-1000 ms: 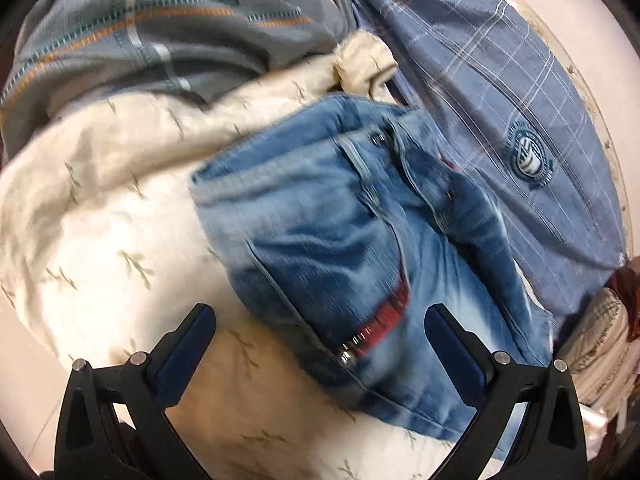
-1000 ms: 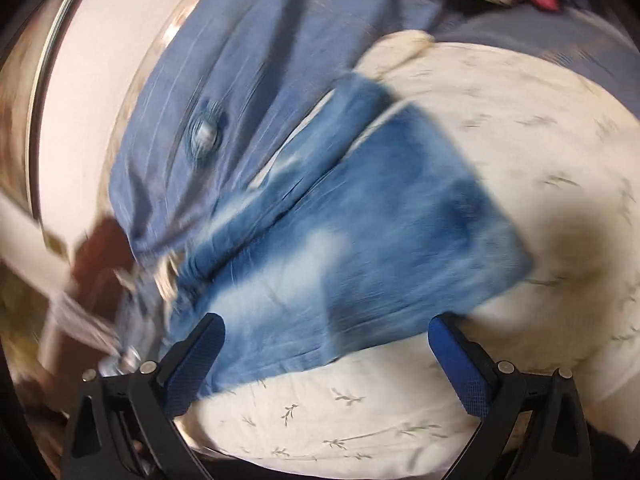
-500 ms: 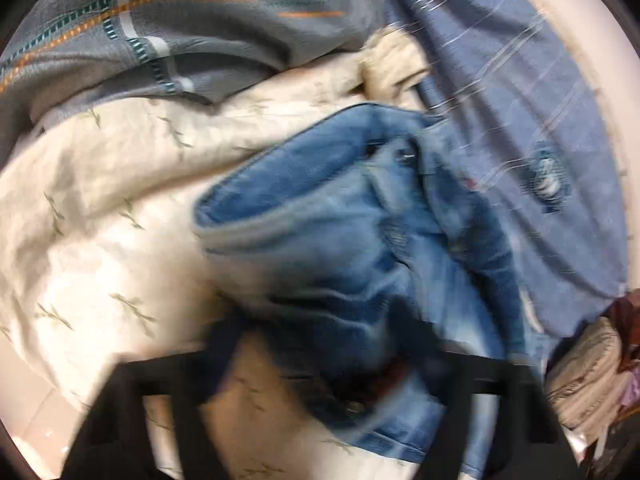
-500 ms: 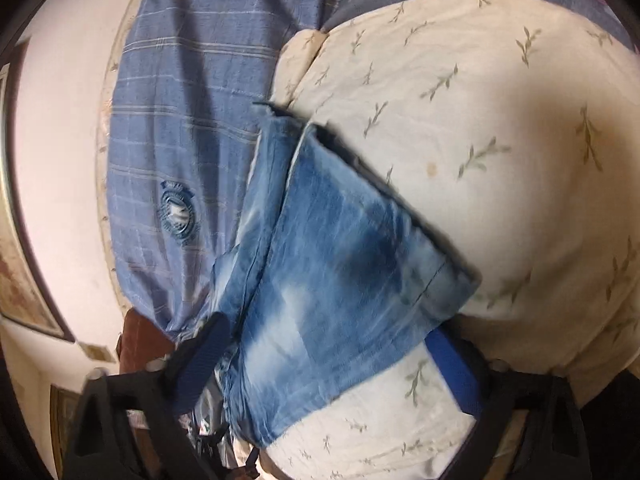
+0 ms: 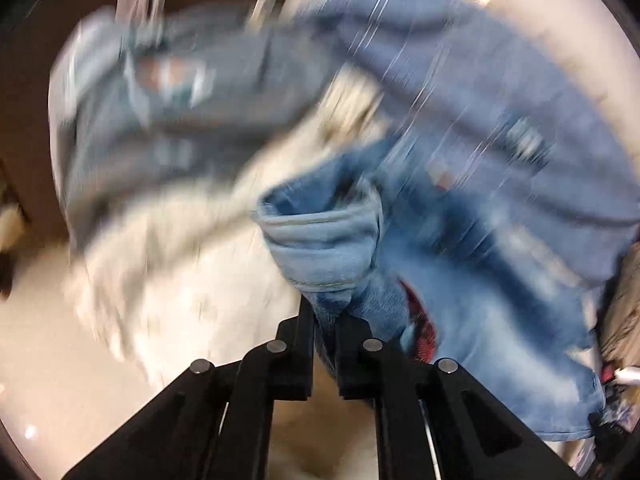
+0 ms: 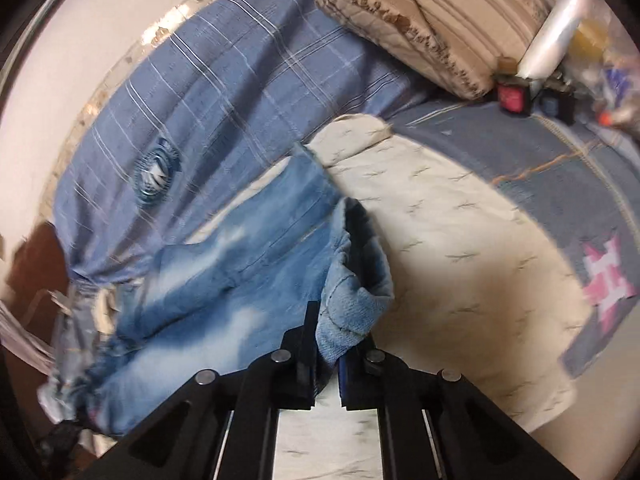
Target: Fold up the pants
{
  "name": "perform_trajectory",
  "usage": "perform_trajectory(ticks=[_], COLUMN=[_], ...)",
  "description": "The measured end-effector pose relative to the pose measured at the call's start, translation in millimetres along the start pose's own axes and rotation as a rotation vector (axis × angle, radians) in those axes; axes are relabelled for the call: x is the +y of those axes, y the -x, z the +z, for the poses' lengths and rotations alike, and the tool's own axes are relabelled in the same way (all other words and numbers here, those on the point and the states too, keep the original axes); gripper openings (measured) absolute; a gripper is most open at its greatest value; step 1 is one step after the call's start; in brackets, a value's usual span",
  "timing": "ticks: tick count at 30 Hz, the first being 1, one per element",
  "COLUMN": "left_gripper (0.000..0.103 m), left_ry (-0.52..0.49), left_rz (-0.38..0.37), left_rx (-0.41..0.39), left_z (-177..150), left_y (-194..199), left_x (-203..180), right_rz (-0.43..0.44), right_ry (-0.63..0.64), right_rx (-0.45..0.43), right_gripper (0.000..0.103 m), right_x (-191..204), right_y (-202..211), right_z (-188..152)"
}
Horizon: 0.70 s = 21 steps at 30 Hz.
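The pants are faded blue jeans (image 5: 472, 280) with a red-lined band, lying on a cream leaf-print cloth (image 5: 168, 280). My left gripper (image 5: 325, 320) is shut on a bunched edge of the jeans, which rises as a folded flap just beyond the fingers. The left wrist view is motion-blurred. In the right wrist view the jeans (image 6: 224, 272) spread to the left on the same cream cloth (image 6: 460, 240). My right gripper (image 6: 328, 344) is shut on a corner of the jeans, with denim pinched between the pads.
A blue plaid shirt with a round badge (image 6: 224, 92) lies beyond the jeans. A grey striped garment (image 5: 192, 120) lies at the left. A beige quilted cushion (image 6: 420, 24) and small clutter (image 6: 532, 96) sit at the back right. A pale wall (image 6: 60, 52) borders the bed.
Both grippers were open over the jeans a second ago; both have since closed on denim edges. The left gripper is swinging, lifting its flap of the jeans.
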<state>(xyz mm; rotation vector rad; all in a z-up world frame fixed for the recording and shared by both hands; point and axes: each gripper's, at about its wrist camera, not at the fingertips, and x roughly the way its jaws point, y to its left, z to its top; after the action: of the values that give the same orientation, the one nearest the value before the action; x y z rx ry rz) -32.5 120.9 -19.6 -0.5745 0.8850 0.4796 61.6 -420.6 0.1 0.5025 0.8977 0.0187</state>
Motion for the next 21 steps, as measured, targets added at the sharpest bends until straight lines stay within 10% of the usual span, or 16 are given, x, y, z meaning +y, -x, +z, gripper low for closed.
perform_trajectory(ticks=[3, 5, 7, 10, 17, 21], left_gripper=[0.029, 0.051, 0.062, 0.096, 0.095, 0.049], left_ry=[0.093, 0.098, 0.119, 0.142, 0.235, 0.195], left_rz=[-0.011, -0.002, -0.012, -0.037, -0.06, 0.009], left_rx=[0.136, 0.102, 0.038, -0.049, 0.12, 0.126], left_z=[1, 12, 19, 20, 5, 9], left_y=[-29, -14, 2, 16, -24, -32], left_x=[21, 22, 26, 31, 42, 41], right_rz=[-0.044, 0.019, -0.019, 0.045, 0.118, 0.09], right_ry=[-0.139, -0.19, -0.197, -0.275, -0.387, -0.342], right_rx=[0.219, 0.138, 0.063, 0.053, 0.092, -0.008], right_gripper=[0.014, 0.027, 0.088, 0.09, 0.09, 0.09], right_x=[-36, -45, -48, -58, -70, -68], right_y=[-46, -30, -15, -12, -14, 15], right_z=[-9, 1, 7, 5, -9, -8])
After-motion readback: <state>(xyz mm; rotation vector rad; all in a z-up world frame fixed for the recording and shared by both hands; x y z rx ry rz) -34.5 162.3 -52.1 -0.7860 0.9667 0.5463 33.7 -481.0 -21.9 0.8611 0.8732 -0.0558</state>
